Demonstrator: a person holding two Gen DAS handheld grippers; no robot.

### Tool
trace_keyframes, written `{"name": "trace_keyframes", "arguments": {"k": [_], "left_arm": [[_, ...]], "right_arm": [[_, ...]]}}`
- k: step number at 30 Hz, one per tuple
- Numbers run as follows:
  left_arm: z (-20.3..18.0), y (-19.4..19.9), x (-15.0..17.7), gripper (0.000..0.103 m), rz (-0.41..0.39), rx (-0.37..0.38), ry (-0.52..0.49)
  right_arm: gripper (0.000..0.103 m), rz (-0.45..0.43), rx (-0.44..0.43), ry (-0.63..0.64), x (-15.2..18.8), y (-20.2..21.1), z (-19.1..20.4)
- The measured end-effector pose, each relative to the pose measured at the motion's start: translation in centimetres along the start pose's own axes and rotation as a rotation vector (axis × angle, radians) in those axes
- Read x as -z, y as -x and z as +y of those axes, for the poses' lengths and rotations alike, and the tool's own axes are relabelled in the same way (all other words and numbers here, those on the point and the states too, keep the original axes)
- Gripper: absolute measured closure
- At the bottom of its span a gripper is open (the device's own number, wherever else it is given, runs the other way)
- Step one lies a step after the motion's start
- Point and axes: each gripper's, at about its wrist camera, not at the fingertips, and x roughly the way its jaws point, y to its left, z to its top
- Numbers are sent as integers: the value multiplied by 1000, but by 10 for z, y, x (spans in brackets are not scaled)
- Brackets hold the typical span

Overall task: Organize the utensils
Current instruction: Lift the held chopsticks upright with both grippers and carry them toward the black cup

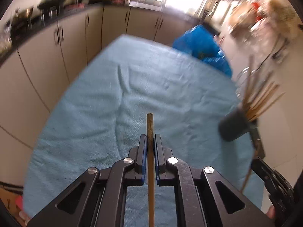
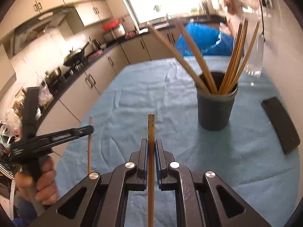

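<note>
My left gripper (image 1: pixel 150 138) is shut on a brown wooden chopstick (image 1: pixel 150 124) that stands up between its blue pads above the blue cloth. My right gripper (image 2: pixel 151 141) is likewise shut on a second chopstick (image 2: pixel 151 126). In the right wrist view the left gripper (image 2: pixel 90 129) shows at the left, held by a hand (image 2: pixel 45 181), with its chopstick (image 2: pixel 89 151) hanging down. A dark cup (image 2: pixel 215 106) with several chopsticks (image 2: pixel 233 64) stands ahead and to the right of my right gripper. The same cup (image 1: pixel 234 124) sits blurred at the right of the left wrist view.
A light blue cloth (image 2: pixel 151 94) covers the table. A black phone (image 2: pixel 280 124) lies at the right near the cup. A blue bag (image 2: pixel 204 37) sits beyond the far table edge. Kitchen cabinets (image 1: pixel 56 43) and a counter with pans run along the left.
</note>
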Motion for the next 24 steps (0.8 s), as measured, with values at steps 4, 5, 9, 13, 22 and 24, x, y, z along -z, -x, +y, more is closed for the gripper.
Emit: {"name": "trace_keyframes", "arguments": {"k": [4,5,9,13,22,24], "left_arm": [[-8,45,2,96,-128,28,-16],[-10,57,5,96,-161,34,-22],[-18,83,12,96,-242,38,-49],[-27,90,13,96,-268,49,-61],[-27,95,15,96,-270,52,-59],[-28,95,16,96,-271,53,-59]], "right_arm": [[95,-114,-7,25,0,28,11],[95,-136,-3,35,1,33,13],[95,-227,21,67,5,51,24],[95,-263,27,67,6,59,27],[95,-330,53,74,6,72,30],[95,-337,50,72,6,74,30]]}}
